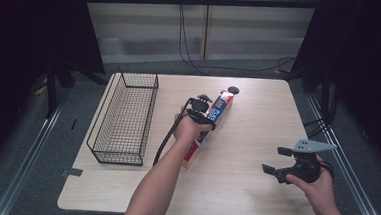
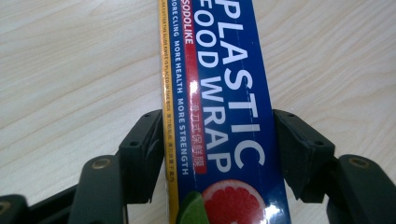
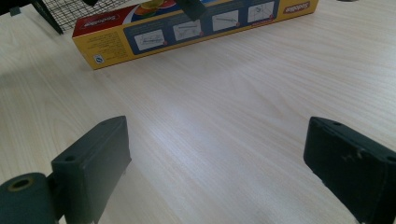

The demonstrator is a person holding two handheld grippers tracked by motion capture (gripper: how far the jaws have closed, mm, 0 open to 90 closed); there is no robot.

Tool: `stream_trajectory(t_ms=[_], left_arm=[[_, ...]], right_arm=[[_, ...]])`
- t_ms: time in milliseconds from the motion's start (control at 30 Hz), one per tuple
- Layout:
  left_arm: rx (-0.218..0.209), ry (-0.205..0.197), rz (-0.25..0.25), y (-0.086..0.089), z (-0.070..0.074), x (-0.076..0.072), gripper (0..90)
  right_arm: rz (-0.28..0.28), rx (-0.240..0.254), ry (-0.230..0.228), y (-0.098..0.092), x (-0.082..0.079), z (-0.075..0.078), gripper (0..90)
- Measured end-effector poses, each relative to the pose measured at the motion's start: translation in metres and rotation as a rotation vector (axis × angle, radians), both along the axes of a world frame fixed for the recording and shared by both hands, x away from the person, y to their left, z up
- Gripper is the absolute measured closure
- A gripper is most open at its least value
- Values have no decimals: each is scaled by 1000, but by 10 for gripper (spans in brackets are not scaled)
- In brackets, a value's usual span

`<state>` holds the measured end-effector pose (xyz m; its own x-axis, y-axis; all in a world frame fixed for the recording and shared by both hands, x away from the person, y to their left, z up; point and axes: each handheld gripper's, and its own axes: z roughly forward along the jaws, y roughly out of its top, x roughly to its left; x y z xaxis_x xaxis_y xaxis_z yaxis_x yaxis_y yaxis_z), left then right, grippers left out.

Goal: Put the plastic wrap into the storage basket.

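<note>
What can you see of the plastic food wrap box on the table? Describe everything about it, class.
The plastic food wrap box is a long, narrow carton, apparently glossy cardboard. Its top face is dark blue with white lettering, a red strip and a grapefruit picture; one long side is yellow with blue instruction panels, and one end is red. It lies flat on the wooden table, just right of the wire basket. The left gripper straddles it, a black pad against each long side. A small black disc sits at its far end.

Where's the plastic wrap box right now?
In the high view, the plastic wrap box lies near the table's middle, just right of the wire basket, with the left tool closed across it.
</note>
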<state>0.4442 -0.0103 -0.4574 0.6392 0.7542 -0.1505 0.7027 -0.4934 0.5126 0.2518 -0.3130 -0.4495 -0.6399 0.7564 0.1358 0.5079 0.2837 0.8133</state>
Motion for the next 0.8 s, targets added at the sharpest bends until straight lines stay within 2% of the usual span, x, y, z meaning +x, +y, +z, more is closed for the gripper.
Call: stream_trajectory(t_ms=[67,133,267,300,400,467,633,700,767,800], left_arm=[[8,12,0,1,1,-1,391],[28,15,-12,3,3,-2,396],[45,14,-6,2,4,-4,388],[46,12,-9,2,3,-3,382],[12,27,8,1,0,-1,334],[18,32,7,1,-2,0,335],[20,0,1,-3,-6,3,341],[19,3,9,-5,-8,3,368],[37,3,7,-5,-5,3,386],[61,-4,7,-6,-3,3,401]], right_arm=[[-3,0,-2,0,0,0,69],[-6,2,1,0,0,0,69],[-1,-1,3,1,0,0,69],[2,-1,2,1,0,0,69],[4,-3,-3,1,0,0,69],[4,-2,-3,1,0,0,69],[1,-1,1,0,0,0,69],[0,-1,1,0,0,0,69],[0,-4,1,0,0,0,69],[1,-4,0,1,0,-1,69]])
